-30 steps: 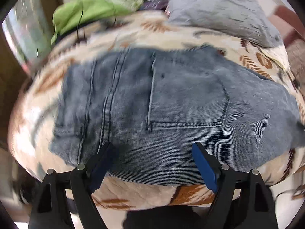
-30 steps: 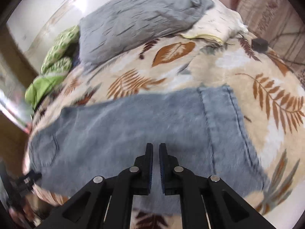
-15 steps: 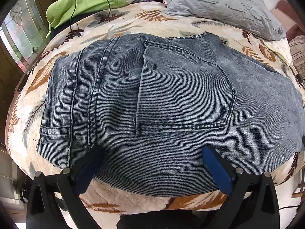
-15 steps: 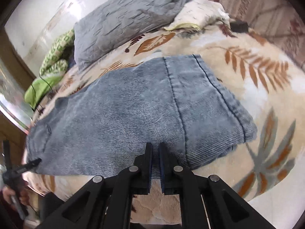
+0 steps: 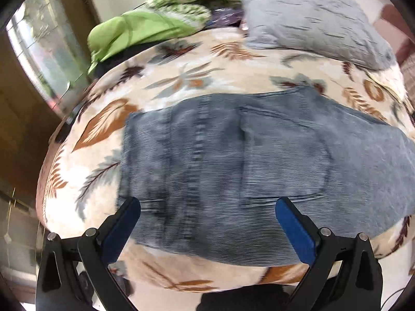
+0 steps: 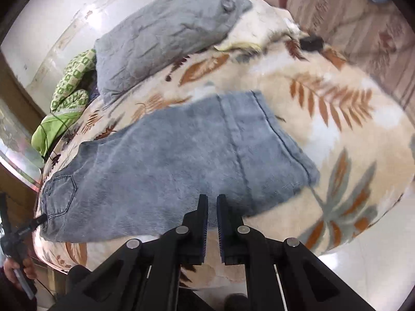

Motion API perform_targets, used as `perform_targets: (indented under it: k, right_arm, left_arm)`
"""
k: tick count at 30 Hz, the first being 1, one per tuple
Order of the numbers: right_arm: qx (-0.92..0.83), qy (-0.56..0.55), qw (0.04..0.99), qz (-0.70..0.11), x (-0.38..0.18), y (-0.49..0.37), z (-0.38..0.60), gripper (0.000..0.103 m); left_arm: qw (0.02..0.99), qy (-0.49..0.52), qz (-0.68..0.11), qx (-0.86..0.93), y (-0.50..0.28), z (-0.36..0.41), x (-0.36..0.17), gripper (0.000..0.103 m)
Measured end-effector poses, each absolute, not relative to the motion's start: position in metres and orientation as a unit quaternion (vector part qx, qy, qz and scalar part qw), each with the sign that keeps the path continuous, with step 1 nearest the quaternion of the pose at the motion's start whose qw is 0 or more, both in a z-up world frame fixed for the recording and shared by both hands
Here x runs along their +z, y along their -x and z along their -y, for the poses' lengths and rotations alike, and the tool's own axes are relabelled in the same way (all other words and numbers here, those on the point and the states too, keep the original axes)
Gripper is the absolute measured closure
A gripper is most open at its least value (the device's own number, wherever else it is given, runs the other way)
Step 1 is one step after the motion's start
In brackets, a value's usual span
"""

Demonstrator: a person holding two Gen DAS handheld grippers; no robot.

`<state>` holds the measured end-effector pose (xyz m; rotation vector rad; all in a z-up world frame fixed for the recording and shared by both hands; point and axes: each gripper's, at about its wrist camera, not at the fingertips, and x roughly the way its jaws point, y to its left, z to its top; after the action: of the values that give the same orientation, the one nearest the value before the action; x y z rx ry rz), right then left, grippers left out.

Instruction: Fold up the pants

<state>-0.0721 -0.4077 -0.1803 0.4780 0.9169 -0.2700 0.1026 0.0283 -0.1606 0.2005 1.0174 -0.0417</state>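
Observation:
Blue-grey denim pants (image 5: 259, 165) lie flat and folded lengthwise on a leaf-patterned bed blanket (image 5: 202, 77). The left wrist view shows the waist end with a back pocket. The right wrist view shows the pants (image 6: 181, 165) running from the pocket at far left to the hem at right. My left gripper (image 5: 207, 207) is open and empty, its blue pads hovering over the near edge of the waist. My right gripper (image 6: 212, 202) is shut and empty, just at the near edge of the leg.
A grey pillow (image 6: 166, 36) and green bedding (image 5: 145, 26) lie at the head of the bed. A small black object (image 6: 312, 42) sits on the blanket at far right. The other hand-held gripper (image 6: 15, 230) shows at the left edge. A window (image 5: 44, 51) is to the left.
Both grippers have drawn back from the pants; the pants look smaller and farther in both views. The pants themselves have not moved. The left stays open, the right stays shut.

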Motion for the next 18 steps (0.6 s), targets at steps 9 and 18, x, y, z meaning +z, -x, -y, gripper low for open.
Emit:
perform_targets:
  k: [9,18]
  right_arm:
    - [-0.117,-0.191,0.839,-0.495,-0.209,0.037,0.371,0.094]
    - [-0.099,-0.235,0.839,-0.481,-0.214,0.063,0.399,0.094]
  left_arm:
    - [0.844,-0.052,-0.534,0.005,-0.111,-0.066,-0.203,0.000]
    - [0.844,-0.060,-0.533,-0.002,-0.115,-0.072,-0.199,0.000]
